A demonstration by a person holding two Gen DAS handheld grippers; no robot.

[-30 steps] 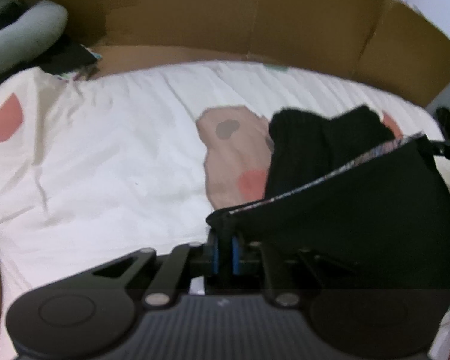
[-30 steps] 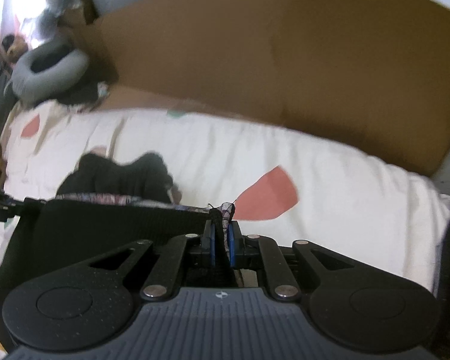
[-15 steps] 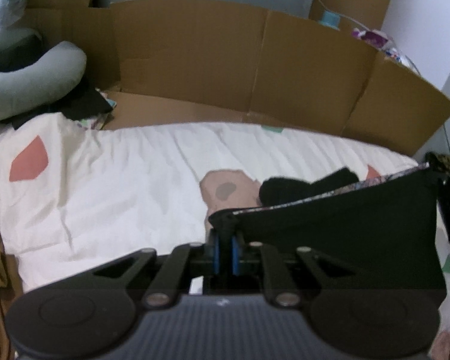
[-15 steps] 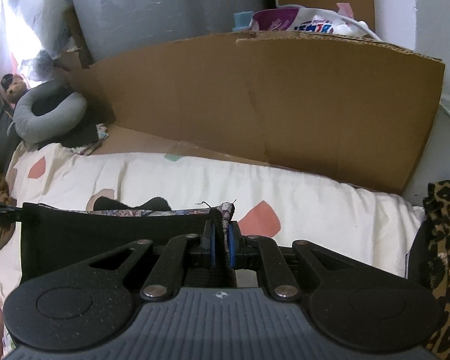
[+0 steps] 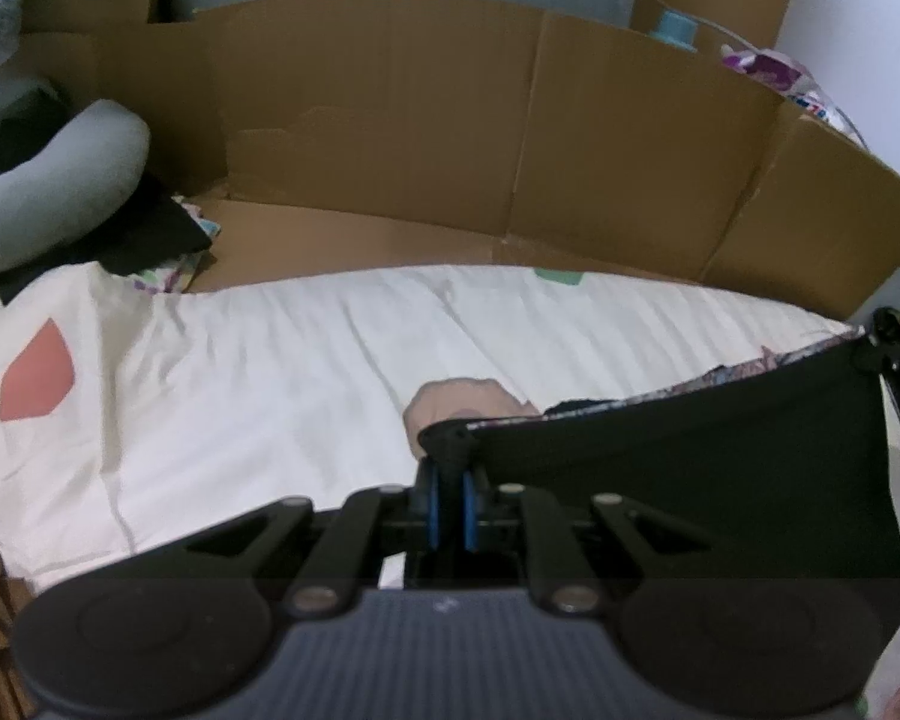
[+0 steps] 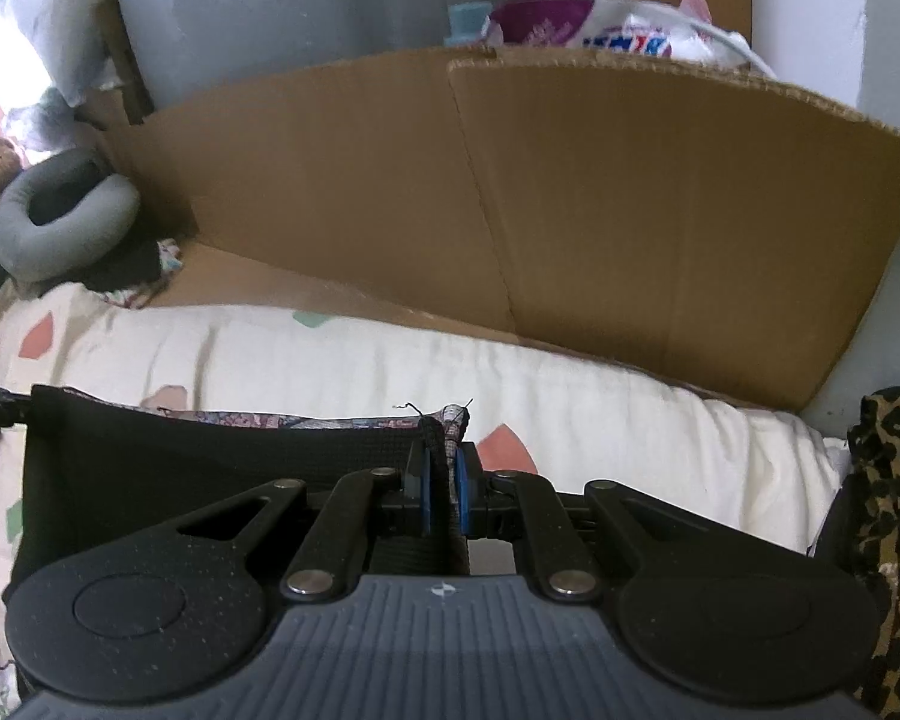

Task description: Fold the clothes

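A black garment [image 5: 690, 480] with a patterned lining along its top edge hangs stretched between both grippers, above a white bedsheet [image 5: 240, 372]. My left gripper [image 5: 448, 468] is shut on the garment's left corner. In the right wrist view the same black garment [image 6: 210, 462] spreads to the left, and my right gripper [image 6: 442, 468] is shut on its right corner, where frayed threads stick up. The garment's lower part is hidden behind the gripper bodies.
A brown cardboard wall [image 5: 510, 138] stands behind the bed. A grey neck pillow [image 6: 60, 210] lies on dark cloth at the far left. Leopard-print fabric [image 6: 894, 528] sits at the right edge. Bags [image 6: 600, 30] rest beyond the cardboard.
Both grippers have risen with the garment, which is now lifted and taut. The bunched black part that lay on the sheet has nearly dropped out of sight behind the top edge.
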